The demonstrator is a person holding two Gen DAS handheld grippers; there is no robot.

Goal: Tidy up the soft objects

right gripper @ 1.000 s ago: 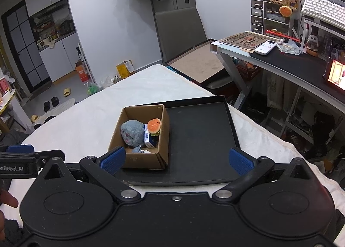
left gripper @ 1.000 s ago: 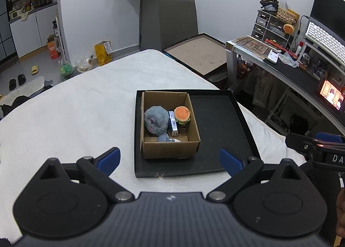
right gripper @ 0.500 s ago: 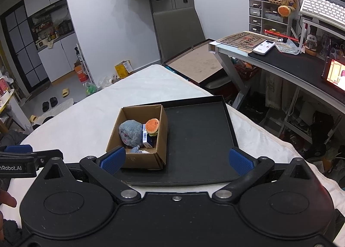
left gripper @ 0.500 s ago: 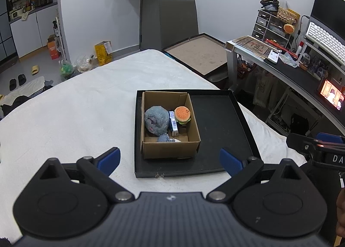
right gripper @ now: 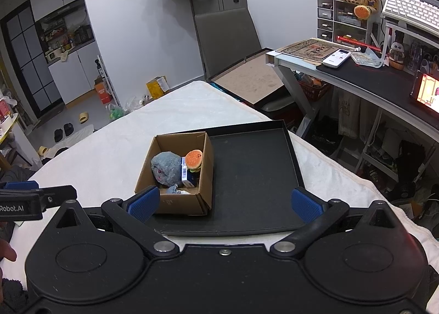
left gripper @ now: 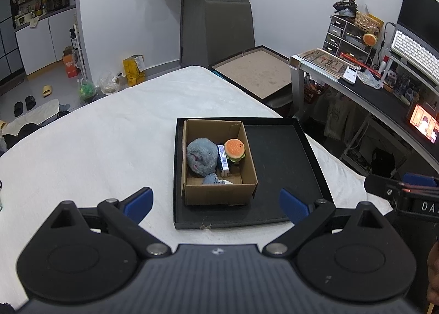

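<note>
A brown cardboard box (left gripper: 219, 193) (right gripper: 175, 203) stands in the left half of a black tray (left gripper: 277, 155) (right gripper: 255, 171) on a white-covered table. Inside it lie a grey-blue plush (left gripper: 200, 156) (right gripper: 166, 167), a burger plush (left gripper: 235, 149) (right gripper: 194, 160), a small blue-and-white carton (left gripper: 222, 160) (right gripper: 184, 172) and a small blue-grey soft item (left gripper: 214, 179) (right gripper: 172, 190). My left gripper (left gripper: 215, 204) hangs open in front of the box, nothing between its fingers. My right gripper (right gripper: 225, 203) is open too, empty, close above the tray's near edge.
White cloth (left gripper: 96, 133) covers the table to the left of the tray. A desk (left gripper: 365, 94) with a keyboard, drawers and a lit screen stands at the right. A grey chair (right gripper: 227, 37) and a framed board (right gripper: 249, 78) lie beyond the table's far corner.
The right gripper has drifted rightward, so the box sits further left in its view. The left gripper has hardly moved. Both stay open.
</note>
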